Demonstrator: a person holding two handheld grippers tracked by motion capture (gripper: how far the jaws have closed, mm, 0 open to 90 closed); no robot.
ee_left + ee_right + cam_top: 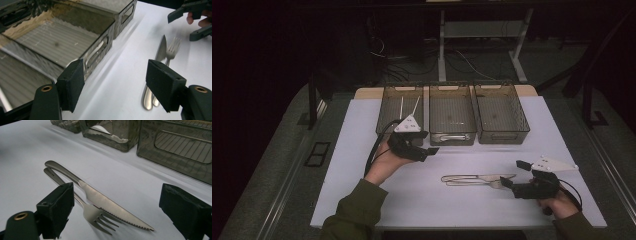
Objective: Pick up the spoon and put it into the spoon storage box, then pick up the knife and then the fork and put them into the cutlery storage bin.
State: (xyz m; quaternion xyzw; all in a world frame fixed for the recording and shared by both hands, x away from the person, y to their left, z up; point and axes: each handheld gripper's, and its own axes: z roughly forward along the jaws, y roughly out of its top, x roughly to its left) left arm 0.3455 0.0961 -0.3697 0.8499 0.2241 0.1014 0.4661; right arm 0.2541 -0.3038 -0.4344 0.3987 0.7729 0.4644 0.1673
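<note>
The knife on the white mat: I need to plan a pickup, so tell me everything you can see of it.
The knife looks like plain brushed metal in one piece, with a rounded handle end and a serrated, pointed blade. It lies flat on the white mat, in front of the three mesh bins, close beside a fork and about parallel to it; whether they touch is unclear. Its tip points toward the right gripper, whose open jaws stand near it without touching.

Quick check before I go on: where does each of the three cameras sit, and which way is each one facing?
High view: above the near table edge, looking forward and down; forearms, left gripper, right gripper.
Left gripper view: between its open jaws, toward bins, right gripper.
Right gripper view: between its open jaws, low over the table.
Shared: knife, fork.
</note>
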